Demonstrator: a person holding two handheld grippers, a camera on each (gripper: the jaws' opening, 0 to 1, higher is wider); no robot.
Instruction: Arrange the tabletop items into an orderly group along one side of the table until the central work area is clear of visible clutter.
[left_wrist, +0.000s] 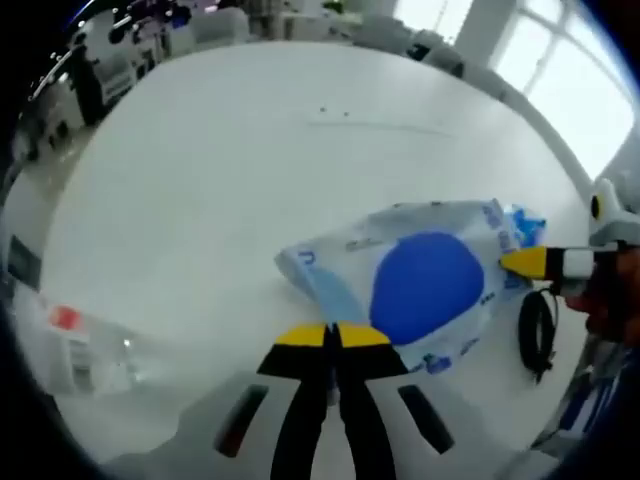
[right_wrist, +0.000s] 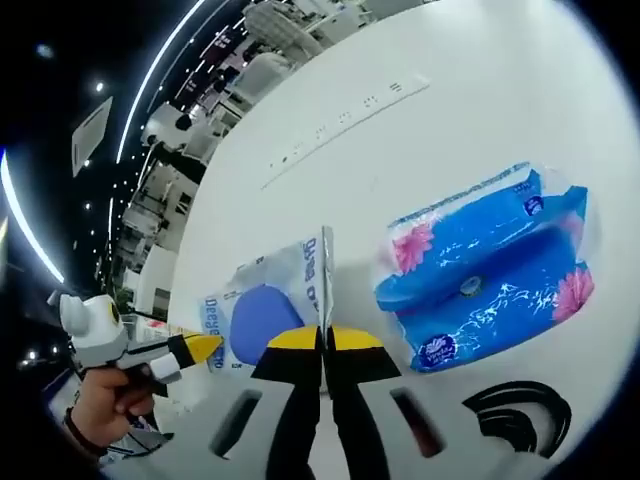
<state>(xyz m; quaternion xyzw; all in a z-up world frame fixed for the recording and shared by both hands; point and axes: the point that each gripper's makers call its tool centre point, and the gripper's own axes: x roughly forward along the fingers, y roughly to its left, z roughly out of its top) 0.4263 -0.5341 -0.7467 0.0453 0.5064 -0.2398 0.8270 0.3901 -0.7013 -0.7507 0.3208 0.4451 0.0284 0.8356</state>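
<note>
Pinching the edge of a pale wipes pack (right_wrist: 265, 305), the right claw (right_wrist: 322, 340) holds it just left of the blue tissue pack (right_wrist: 485, 275); the left claw (left_wrist: 332, 335), clenched empty, hovers beside it above the bench (left_wrist: 250, 170).

Bright window (left_wrist: 560, 60) daylight, soft blur, fisheye-warped edges

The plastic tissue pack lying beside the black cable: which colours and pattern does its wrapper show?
Blue plastic tissue pack with pink flowers and white patches, clearest in the right gripper view.
</note>
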